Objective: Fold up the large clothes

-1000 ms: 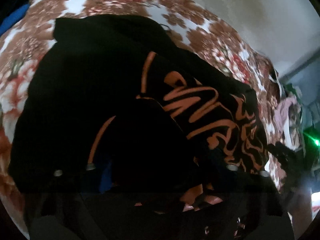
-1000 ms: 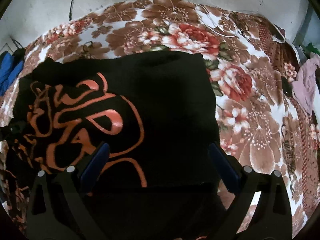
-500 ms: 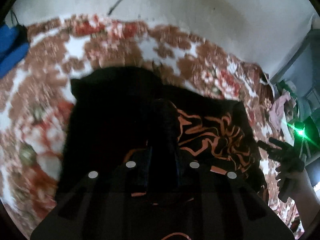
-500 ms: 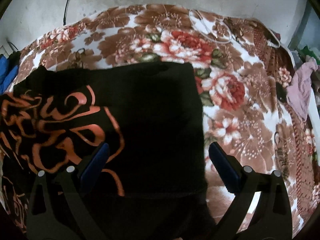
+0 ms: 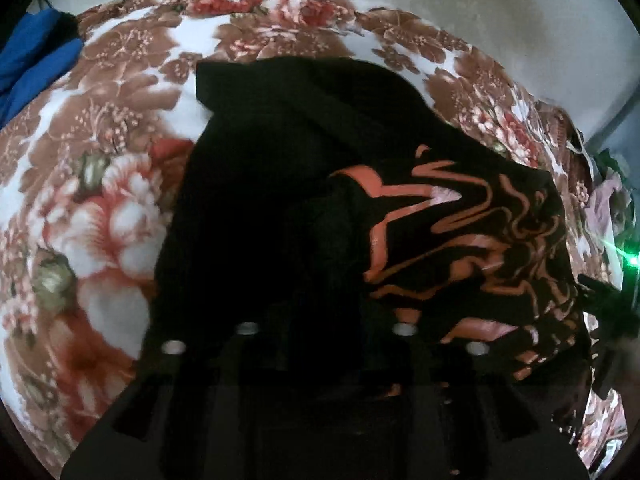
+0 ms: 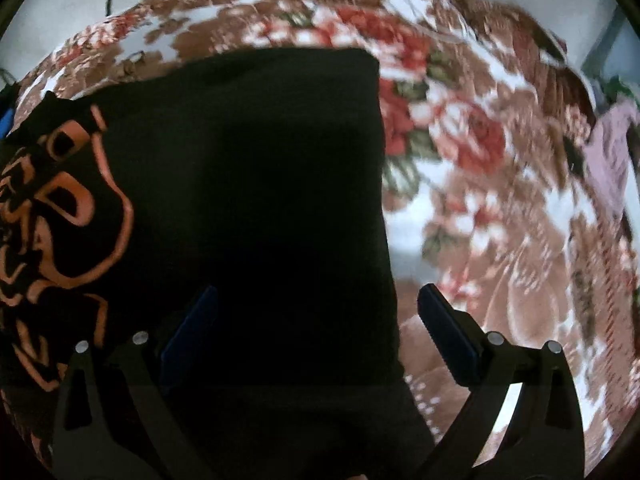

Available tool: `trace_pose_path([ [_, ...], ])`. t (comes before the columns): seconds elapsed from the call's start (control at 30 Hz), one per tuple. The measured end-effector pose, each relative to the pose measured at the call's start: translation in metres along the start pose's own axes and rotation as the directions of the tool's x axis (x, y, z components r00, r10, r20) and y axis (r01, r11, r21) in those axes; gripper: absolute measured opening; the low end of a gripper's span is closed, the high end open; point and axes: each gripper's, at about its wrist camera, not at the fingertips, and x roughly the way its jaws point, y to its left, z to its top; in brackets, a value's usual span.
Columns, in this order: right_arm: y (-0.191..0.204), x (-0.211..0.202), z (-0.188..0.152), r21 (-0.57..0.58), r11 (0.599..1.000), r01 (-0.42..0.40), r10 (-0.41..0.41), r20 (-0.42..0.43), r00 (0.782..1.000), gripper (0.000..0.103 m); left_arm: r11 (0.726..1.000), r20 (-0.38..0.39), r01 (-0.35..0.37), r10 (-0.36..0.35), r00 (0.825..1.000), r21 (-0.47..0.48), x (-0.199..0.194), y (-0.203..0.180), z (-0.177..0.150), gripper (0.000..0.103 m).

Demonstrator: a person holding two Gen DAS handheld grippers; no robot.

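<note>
The fingers of the left gripper [image 5: 324, 280] are opening again after pinching nearly shut half a second ago; they are lost in dark cloth, so whether a fold still lies between them cannot be told. The black garment [image 5: 280, 184] spreads ahead of those fingers on the flowered bedspread [image 5: 100, 208], its orange print [image 5: 460, 236] off to their right, a thick folded band running across the far side. Half a second ago this view stood higher, with more wall showing; now it sits closer over the cloth, which reads as a flap carried over and being let go. The right gripper [image 6: 316, 328] has its blue-padded fingers [image 6: 448, 332] spread wide with nothing held; it has dropped toward the garment's right edge [image 6: 384, 200], which runs between those fingers, bare bedspread beyond the right one. A second ago that view stood further back. Judged from this, one fold is laid and the right hand is lining up for the next grab along that edge. A pink cloth [image 6: 612, 160] lies well apart at the far right.
</note>
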Motion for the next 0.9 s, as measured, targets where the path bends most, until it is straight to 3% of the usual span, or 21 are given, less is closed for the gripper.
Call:
trace_pose_path([
  [0.03, -0.003, 0.002, -0.002, 0.016, 1.0, -0.005, 0.005, -0.008, 1.0, 0.098, 1.0, 0.003, -0.007, 0.007, 1.0, -0.005, -0.001, 0.001, -0.001, 0.058],
  [0.07, -0.009, 0.005, -0.005, 0.041, 0.999, -0.012, 0.013, -0.02, 1.0, 0.098, 1.0, 0.011, -0.013, 0.013, 1.0, -0.008, -0.003, 0.002, -0.003, 0.062],
  [0.13, -0.017, 0.004, -0.009, 0.069, 0.998, -0.01, 0.012, -0.031, 0.999, 0.098, 0.999, 0.026, -0.032, 0.033, 0.999, -0.007, -0.012, 0.002, -0.006, 0.082],
  [0.2, -0.022, 0.0, -0.012, 0.076, 0.997, 0.016, -0.013, -0.042, 0.999, 0.098, 0.998, 0.028, -0.061, 0.061, 0.998, 0.007, -0.026, 0.001, -0.008, 0.083],
  [0.27, -0.028, -0.007, -0.013, 0.167, 0.986, 0.013, -0.002, -0.067, 0.998, 0.098, 0.995, 0.042, -0.094, 0.093, 0.995, 0.024, -0.04, -0.003, -0.005, 0.085],
  [0.37, -0.026, -0.035, -0.006, 0.251, 0.967, -0.047, 0.051, -0.009, 0.999, 0.098, 0.979, 0.148, -0.176, 0.16, 0.976, 0.1, -0.073, -0.026, 0.003, 0.096],
  [0.43, -0.012, -0.052, 0.005, 0.216, 0.973, -0.082, 0.074, 0.047, 0.996, 0.098, 0.974, 0.215, -0.181, 0.149, 0.965, 0.137, -0.091, -0.049, 0.011, 0.098],
  [0.5, 0.017, -0.069, 0.021, 0.127, 0.988, -0.091, 0.078, 0.108, 0.991, 0.098, 0.974, 0.228, -0.137, 0.095, 0.969, 0.179, -0.091, -0.077, 0.019, 0.098],
  [0.67, 0.093, -0.067, 0.052, -0.074, 0.993, -0.093, 0.106, 0.201, 0.974, 0.098, 0.972, 0.152, -0.122, 0.093, 0.984, 0.199, -0.036, -0.125, 0.021, 0.098],
  [0.8, 0.117, -0.034, 0.055, -0.14, 0.988, -0.062, 0.082, 0.147, 0.986, 0.098, 0.973, 0.086, -0.154, 0.141, 0.986, 0.174, 0.01, -0.127, 0.012, 0.098],
  [0.9, 0.103, -0.015, 0.047, -0.095, 0.99, -0.108, 0.117, 0.097, 0.988, 0.098, 0.975, 0.048, -0.177, 0.172, 0.984, 0.135, 0.022, -0.11, 0.004, 0.098],
])
